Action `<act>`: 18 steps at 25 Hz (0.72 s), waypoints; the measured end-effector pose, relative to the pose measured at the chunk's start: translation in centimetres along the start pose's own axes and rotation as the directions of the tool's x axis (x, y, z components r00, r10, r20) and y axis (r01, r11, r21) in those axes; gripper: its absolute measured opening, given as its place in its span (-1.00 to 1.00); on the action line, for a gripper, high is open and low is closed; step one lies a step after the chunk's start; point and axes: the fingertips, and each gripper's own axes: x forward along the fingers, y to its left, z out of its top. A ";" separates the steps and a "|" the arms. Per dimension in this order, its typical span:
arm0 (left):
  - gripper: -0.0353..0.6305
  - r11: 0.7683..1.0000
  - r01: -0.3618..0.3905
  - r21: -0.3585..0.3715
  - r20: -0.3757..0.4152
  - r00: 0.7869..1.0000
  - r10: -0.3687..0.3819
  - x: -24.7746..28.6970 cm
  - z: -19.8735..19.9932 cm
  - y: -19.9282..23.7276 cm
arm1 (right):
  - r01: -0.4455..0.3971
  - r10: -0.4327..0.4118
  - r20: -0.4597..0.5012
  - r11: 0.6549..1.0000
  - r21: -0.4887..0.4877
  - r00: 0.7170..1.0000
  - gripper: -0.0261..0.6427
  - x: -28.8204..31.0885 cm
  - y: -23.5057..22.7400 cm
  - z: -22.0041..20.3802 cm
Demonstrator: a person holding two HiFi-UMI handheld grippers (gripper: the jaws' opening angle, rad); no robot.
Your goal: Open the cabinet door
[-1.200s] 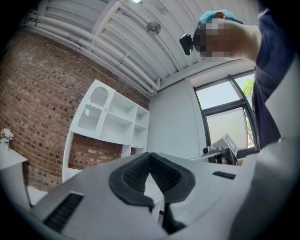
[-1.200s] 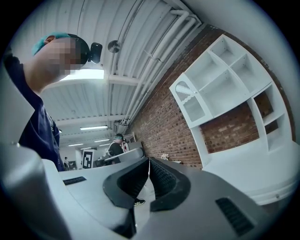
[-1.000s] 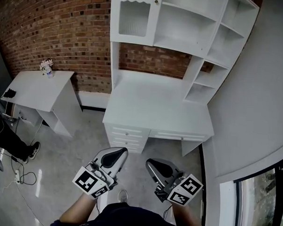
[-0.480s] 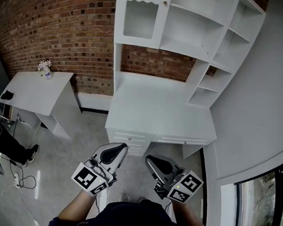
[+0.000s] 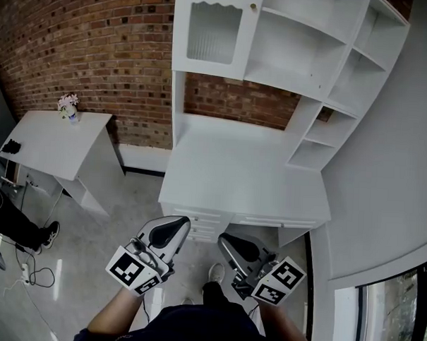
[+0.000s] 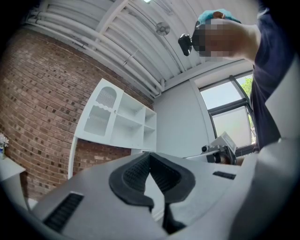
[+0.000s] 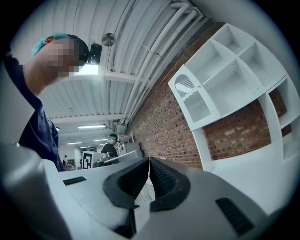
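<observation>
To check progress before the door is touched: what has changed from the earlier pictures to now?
The person has stepped nearer to the white desk, which sits closer in the head view; one shoe has come forward. The left hand-held gripper and right hand-held gripper travelled along, taking hold of nothing. Unchanged: both shut and empty, the cabinet door closed, the side table in place.

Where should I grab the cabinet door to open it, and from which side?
Take the small round knob at the right edge of the glass-panelled cabinet door, coming straight at the door's front. It is the only part standing proud of the flat door, and it probably sits opposite the hinges.
</observation>
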 end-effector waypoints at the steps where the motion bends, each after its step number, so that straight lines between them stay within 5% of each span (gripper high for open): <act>1: -0.87 1.000 -0.003 0.001 -0.001 1.000 0.003 0.5 -0.2 0.3 | -0.004 0.004 0.002 1.000 0.003 1.000 -0.84 0.2 -0.6 0.0; 18: -0.87 0.997 -0.076 0.012 -0.037 0.996 0.077 13.4 -2.7 7.1 | -0.084 0.084 -0.001 0.995 0.045 0.996 -0.84 3.2 -15.2 3.1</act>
